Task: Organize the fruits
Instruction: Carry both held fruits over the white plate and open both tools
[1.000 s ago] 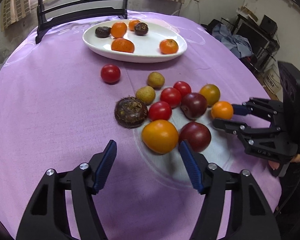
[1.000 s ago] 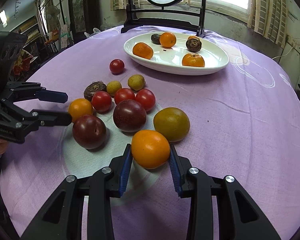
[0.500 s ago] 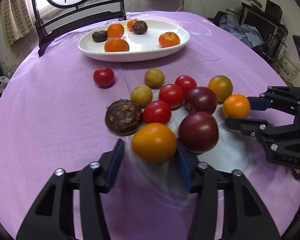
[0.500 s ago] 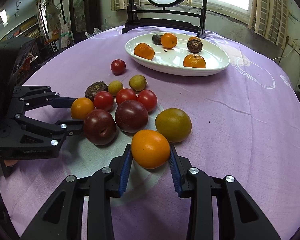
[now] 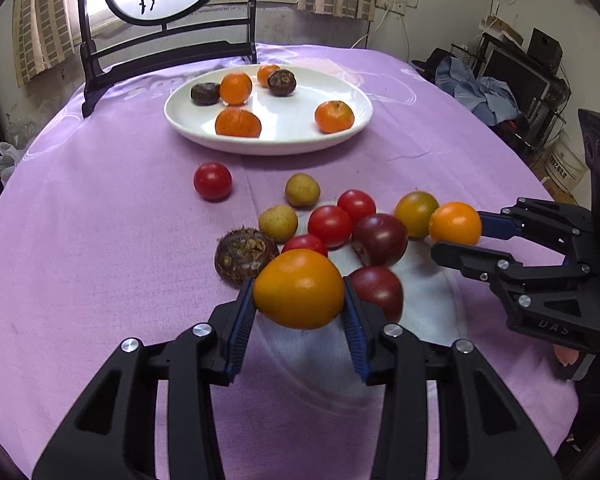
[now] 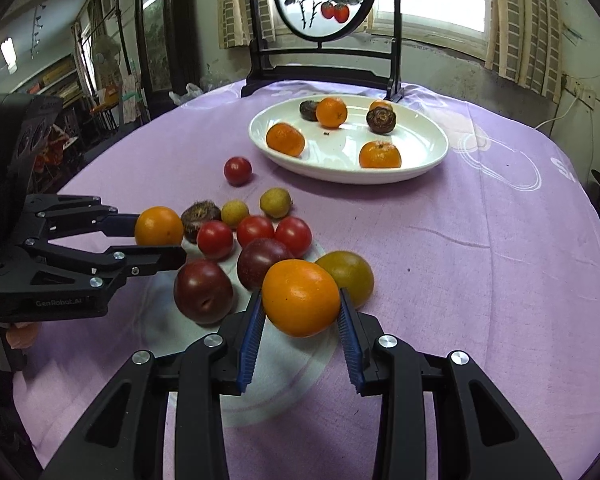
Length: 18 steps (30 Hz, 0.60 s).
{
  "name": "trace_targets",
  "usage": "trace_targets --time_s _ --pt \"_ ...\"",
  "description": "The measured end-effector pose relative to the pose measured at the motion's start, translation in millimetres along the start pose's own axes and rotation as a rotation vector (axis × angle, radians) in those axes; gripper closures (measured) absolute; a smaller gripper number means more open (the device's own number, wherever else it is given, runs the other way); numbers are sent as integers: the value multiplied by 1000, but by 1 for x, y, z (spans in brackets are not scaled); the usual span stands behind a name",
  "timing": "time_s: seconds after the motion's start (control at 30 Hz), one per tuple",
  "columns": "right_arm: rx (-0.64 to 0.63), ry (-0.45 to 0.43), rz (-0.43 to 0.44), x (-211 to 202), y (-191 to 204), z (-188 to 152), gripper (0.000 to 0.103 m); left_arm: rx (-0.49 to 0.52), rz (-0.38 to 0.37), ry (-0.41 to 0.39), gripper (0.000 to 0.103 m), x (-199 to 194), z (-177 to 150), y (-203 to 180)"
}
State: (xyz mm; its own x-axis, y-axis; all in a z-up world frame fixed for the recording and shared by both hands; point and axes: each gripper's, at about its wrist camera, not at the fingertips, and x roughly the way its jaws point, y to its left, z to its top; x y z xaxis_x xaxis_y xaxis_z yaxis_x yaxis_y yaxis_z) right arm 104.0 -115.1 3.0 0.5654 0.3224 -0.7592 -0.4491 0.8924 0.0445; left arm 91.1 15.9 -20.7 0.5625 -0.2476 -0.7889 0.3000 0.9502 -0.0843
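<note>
left gripper (image 5: 299,309): clamped on smooth orange persimmon (image 5: 299,289), long axis sideways between blue ribbed pads, above purple cloth (image 5: 100,240) | right gripper (image 6: 300,318): clamped on glossy round orange fruit (image 6: 301,298), beside plums (image 6: 203,291) | oval white plate (image 5: 340,140): far side

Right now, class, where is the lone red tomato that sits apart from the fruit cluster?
In the left wrist view the lone red tomato lies on the purple cloth, left of centre, between the white plate and the brown spiky fruit.

glossy plate (image 5: 352,92) (glazed), matt purple cloth (image 5: 100,240).
</note>
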Motion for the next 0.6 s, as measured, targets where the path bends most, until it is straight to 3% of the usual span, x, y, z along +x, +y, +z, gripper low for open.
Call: trace_targets --time_s 0.27,0.47,0.6 --pt "7 -105 -34 -17 -7 35 66 2 66 -67 62 -13 52 4" --pt "12 -118 -68 -4 -15 66 66 -87 54 -66 62 4 85 21" --pt "6 -109 -78 15 -17 87 66 -149 106 -55 62 28 107 40"
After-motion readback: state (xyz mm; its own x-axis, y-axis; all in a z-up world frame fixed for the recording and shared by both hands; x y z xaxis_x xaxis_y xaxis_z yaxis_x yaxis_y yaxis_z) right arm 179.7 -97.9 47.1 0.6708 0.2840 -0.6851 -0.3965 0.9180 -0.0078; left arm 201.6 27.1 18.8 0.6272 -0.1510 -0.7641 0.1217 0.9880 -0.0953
